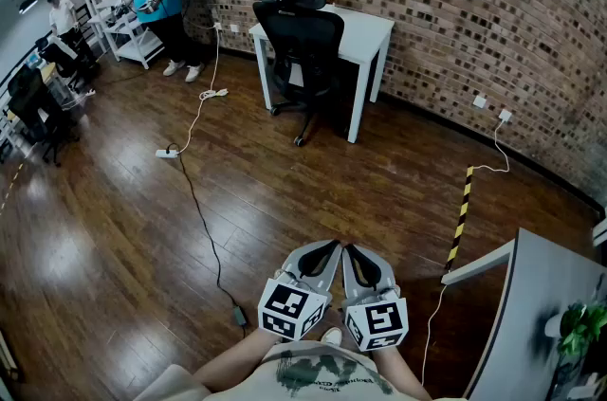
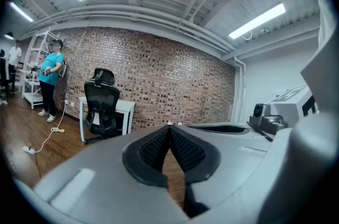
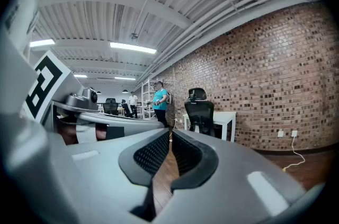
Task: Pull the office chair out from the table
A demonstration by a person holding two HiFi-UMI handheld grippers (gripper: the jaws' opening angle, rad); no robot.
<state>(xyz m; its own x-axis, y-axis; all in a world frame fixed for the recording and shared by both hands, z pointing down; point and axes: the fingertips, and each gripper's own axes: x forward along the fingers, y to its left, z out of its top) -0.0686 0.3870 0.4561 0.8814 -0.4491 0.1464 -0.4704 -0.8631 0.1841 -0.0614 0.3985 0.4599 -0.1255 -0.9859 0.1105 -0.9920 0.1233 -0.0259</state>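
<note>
Currently left tongs point(image 1: 321, 255) and right tongs point(image 1: 358, 259) closed on nothing, office chair point(image 1: 302, 48) well apart — floor cable point(image 1: 201, 211) could snag feet or casters.

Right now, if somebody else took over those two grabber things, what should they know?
Left gripper: shut, empty, held close to the body.
Right gripper: shut, empty, right beside the left one.
Office chair: tucked in at the white table by the brick wall, far across the wooden floor.
Done: nothing yet.
Left: walk over, minding the floor cable, grip the chair and pull it out.
</note>
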